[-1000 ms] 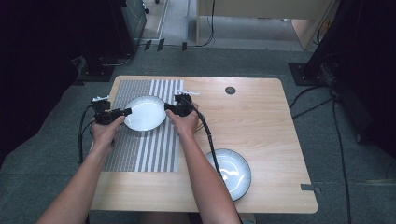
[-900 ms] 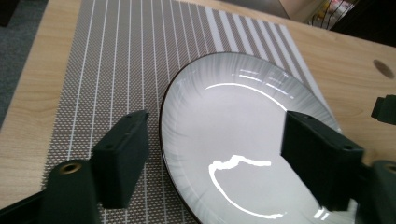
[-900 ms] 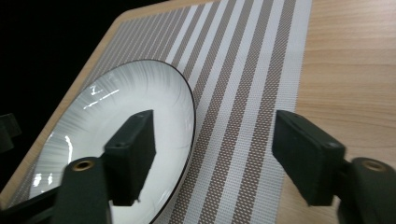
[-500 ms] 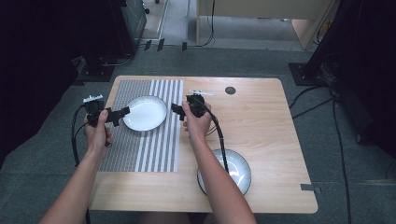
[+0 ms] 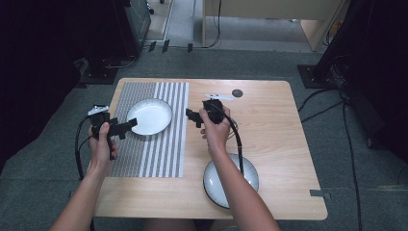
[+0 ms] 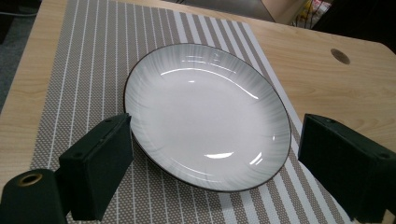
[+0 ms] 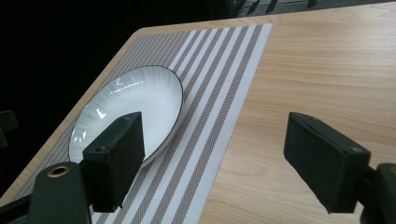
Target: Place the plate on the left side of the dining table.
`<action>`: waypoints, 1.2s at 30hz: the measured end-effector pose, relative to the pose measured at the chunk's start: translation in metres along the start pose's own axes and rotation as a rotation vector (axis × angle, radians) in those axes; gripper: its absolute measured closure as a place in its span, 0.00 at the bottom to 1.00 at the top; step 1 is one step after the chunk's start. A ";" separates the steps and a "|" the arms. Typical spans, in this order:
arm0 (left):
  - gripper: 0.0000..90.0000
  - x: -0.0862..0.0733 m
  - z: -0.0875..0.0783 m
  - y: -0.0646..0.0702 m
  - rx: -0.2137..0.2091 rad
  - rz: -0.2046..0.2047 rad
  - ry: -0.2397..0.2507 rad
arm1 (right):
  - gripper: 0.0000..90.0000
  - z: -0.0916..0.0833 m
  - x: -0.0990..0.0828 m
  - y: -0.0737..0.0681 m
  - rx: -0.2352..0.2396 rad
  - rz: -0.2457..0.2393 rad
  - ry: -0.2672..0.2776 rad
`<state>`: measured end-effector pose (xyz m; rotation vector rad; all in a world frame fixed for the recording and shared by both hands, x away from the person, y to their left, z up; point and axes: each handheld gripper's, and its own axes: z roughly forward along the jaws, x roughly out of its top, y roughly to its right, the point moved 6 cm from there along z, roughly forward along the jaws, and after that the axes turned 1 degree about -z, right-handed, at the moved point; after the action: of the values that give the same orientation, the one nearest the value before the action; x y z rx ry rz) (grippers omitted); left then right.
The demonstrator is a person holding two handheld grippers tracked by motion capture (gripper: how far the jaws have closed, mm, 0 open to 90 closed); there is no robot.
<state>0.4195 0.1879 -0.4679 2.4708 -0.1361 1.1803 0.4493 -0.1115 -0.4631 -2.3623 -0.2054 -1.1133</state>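
— Since the white plate (image 5: 149,116) lies flat on the far part of the striped mat (image 5: 159,159), is placing done?
— Seemingly. Left gripper (image 5: 129,125) and right gripper (image 5: 190,117) gape empty, jaws just opened; the second plate (image 5: 231,182) waits near-right.

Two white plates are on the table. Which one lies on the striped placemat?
The far plate, between the two hand-held grippers, lies on the striped placemat. The other plate rests on bare wood at the table's near edge, partly under the person's right forearm.
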 end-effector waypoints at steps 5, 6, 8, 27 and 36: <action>0.11 -0.006 -0.008 0.005 -0.002 -0.001 0.015 | 0.22 -0.016 -0.004 0.005 -0.002 -0.020 0.002; 0.11 -0.007 -0.009 0.006 -0.005 -0.003 0.013 | 0.22 -0.020 -0.004 0.006 -0.003 -0.021 0.006; 0.11 -0.010 -0.012 0.009 -0.007 0.002 0.019 | 0.22 -0.026 -0.006 0.008 -0.007 -0.027 0.013; 0.11 -0.031 -0.040 0.038 -0.039 0.055 0.066 | 0.21 -0.080 -0.027 0.038 -0.049 -0.058 0.042; 0.11 -0.051 -0.047 0.047 -0.062 0.055 0.074 | 0.21 -0.105 -0.044 0.067 -0.088 -0.034 0.058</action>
<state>0.3405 0.1589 -0.4656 2.3803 -0.2185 1.2692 0.3730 -0.2192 -0.4665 -2.4080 -0.1799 -1.2286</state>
